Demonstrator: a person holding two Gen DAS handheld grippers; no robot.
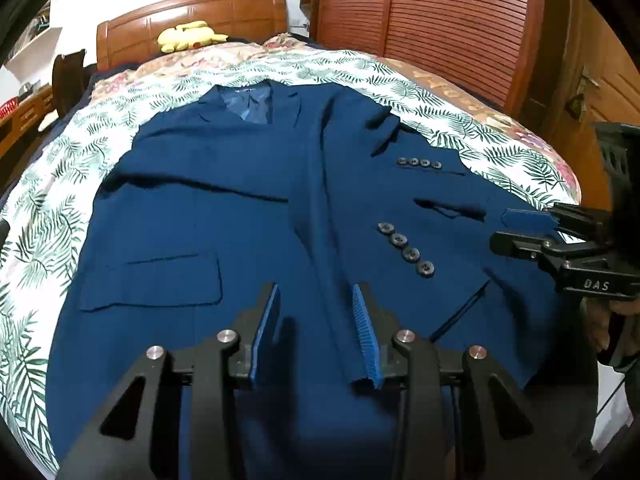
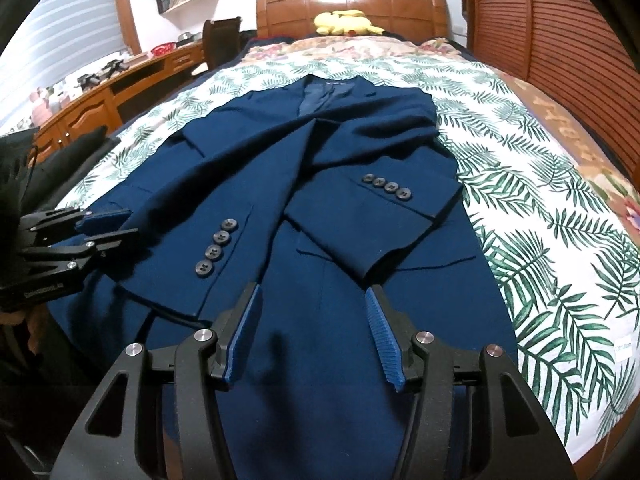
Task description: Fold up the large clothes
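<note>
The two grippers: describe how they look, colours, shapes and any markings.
Both are alike. The left gripper has black angular arms with triangular cut-outs, round silver pivot bolts, and jaws lined with blue pads, one ribbed, one smooth. The right gripper shows the same build. Seen from the left wrist view, the right one's side carries pale lettering reading "DAS". No cables are clearly visible.

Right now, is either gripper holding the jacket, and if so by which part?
Nothing is held. The left gripper and the right gripper both hang open above the hem end of the blue jacket, with no cloth between their pads.
</note>
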